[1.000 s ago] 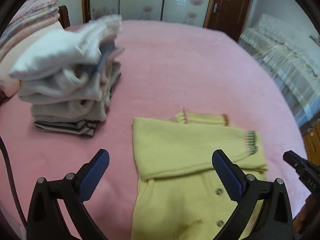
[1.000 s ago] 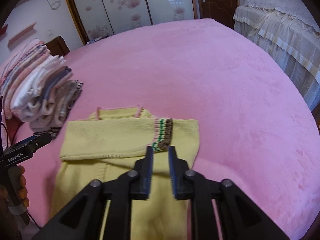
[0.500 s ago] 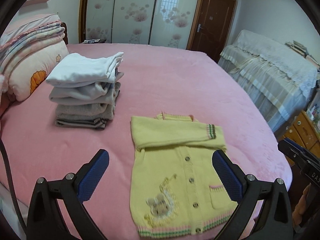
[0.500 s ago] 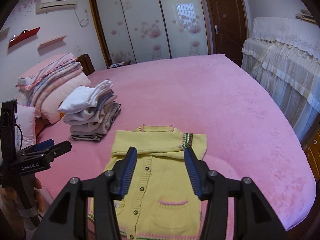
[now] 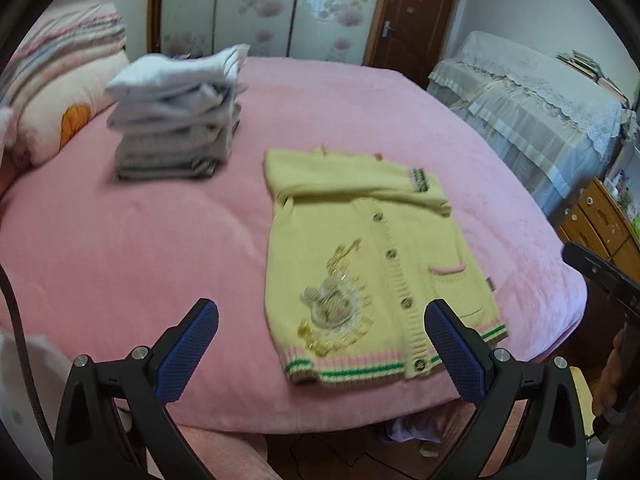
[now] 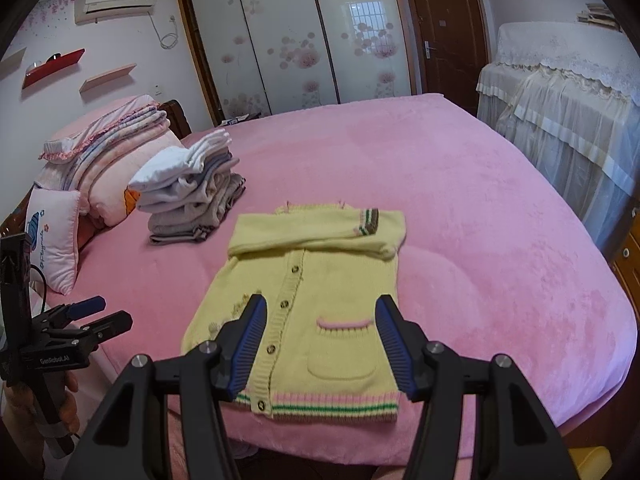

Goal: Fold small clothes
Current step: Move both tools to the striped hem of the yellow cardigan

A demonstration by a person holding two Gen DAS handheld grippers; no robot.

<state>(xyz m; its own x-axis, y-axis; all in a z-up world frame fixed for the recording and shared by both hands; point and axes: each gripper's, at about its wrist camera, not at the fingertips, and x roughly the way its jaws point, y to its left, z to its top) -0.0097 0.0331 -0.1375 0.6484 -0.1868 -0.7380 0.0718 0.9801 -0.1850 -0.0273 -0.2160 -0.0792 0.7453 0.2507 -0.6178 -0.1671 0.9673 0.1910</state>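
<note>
A small yellow knitted cardigan (image 5: 372,256) lies flat on the pink bed, front up, with both sleeves folded across its chest. It also shows in the right wrist view (image 6: 316,300). My left gripper (image 5: 322,346) is open and empty, held off the bed's front edge, short of the cardigan's hem. My right gripper (image 6: 320,340) is open and empty, hovering over the cardigan's lower part near the pocket. The left gripper also shows at the left of the right wrist view (image 6: 90,316).
A stack of folded grey and white clothes (image 5: 176,116) (image 6: 192,192) stands on the bed (image 5: 120,240) left of the cardigan. Pillows and folded quilts (image 6: 108,160) lie at the headboard. A covered bed (image 6: 568,100) and a wooden cabinet (image 5: 600,220) stand at the right.
Both grippers have drawn back from the cardigan's collar to the bed's front edge. The right gripper, shut a second ago, has opened wide and let go of the sleeve.
</note>
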